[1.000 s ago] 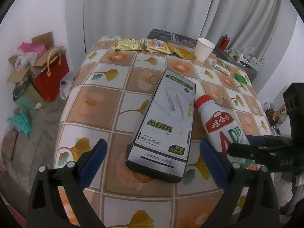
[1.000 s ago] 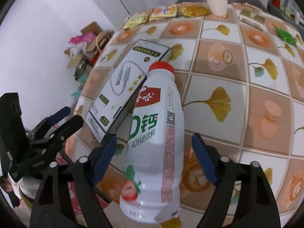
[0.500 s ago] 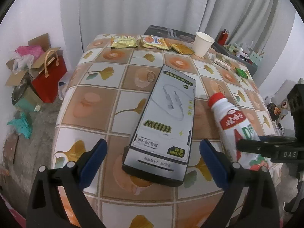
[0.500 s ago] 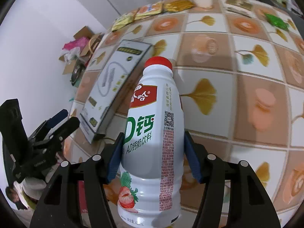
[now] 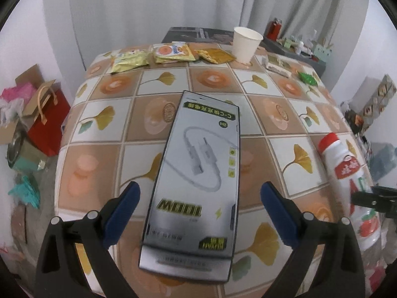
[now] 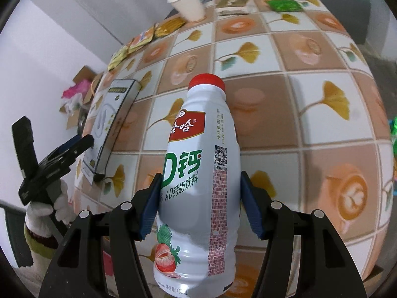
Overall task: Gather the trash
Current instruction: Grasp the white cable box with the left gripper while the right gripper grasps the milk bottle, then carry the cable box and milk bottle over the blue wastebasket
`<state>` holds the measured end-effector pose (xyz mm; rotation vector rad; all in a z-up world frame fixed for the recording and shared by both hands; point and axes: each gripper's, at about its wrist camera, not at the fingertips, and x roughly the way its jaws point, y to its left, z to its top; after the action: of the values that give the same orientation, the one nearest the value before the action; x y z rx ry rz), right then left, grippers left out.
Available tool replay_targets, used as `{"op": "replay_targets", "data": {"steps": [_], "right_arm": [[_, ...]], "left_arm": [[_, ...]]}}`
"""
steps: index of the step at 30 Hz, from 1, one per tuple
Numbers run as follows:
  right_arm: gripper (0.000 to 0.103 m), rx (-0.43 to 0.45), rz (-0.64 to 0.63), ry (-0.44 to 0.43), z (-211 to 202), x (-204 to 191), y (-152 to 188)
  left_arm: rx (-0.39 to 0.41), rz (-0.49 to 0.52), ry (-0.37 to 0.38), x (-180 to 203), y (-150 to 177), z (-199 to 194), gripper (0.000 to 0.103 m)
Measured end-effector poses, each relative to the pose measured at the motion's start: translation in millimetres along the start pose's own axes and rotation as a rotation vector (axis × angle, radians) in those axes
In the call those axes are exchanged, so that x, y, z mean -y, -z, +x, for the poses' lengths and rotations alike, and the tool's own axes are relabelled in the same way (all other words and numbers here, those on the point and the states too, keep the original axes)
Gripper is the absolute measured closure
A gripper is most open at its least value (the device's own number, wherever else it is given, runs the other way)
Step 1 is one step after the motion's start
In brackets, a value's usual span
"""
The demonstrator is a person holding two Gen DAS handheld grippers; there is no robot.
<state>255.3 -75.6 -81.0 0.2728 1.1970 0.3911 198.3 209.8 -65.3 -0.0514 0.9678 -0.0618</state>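
Note:
My right gripper (image 6: 199, 202) is shut on a white drink bottle (image 6: 196, 173) with a red cap, held above the table's near edge; the bottle also shows at the right of the left wrist view (image 5: 347, 173). My left gripper (image 5: 199, 213) is open, its fingers on either side of the near end of a grey cable box (image 5: 198, 173) lying flat on the tiled tablecloth (image 5: 104, 154). The box shows at the left of the right wrist view (image 6: 109, 124). Several snack wrappers (image 5: 171, 52) and a paper cup (image 5: 245, 44) sit at the far edge.
A green wrapper (image 5: 307, 78) and a small flat packet (image 5: 276, 65) lie at the far right of the table. A red bag (image 5: 48, 121) and cardboard boxes stand on the floor at the left. A curtain hangs behind the table.
The right gripper closed on the bottle and lifted it away to the right. The left gripper moved forward over the near end of the cable box.

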Motion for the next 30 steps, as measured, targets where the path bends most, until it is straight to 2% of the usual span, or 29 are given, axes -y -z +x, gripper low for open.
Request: {"op": "replay_targets", "data": {"steps": [6, 13, 21, 24, 30], "right_arm": [[0.046, 0.012, 0.017, -0.003, -1, 4, 2], [0.044, 0.007, 0.019, 0.007, 4, -1, 1], [0.043, 0.007, 0.045, 0.005, 14, 0, -2], [0.043, 0.008, 0.06, -0.005, 15, 2, -2], [0.047, 0.015, 0.081, -0.014, 14, 5, 0]], "left_arm": [[-0.045, 0.05, -0.02, 4, -7, 24, 0.007], [-0.078, 0.003, -0.033, -9, -13, 48, 0.007], [-0.082, -0.048, -0.027, -10, -15, 53, 0.008], [-0.077, -0.05, -0.024, -7, -16, 51, 0.014], [-0.075, -0.035, 0.0, 4, -11, 48, 0.016]]}}
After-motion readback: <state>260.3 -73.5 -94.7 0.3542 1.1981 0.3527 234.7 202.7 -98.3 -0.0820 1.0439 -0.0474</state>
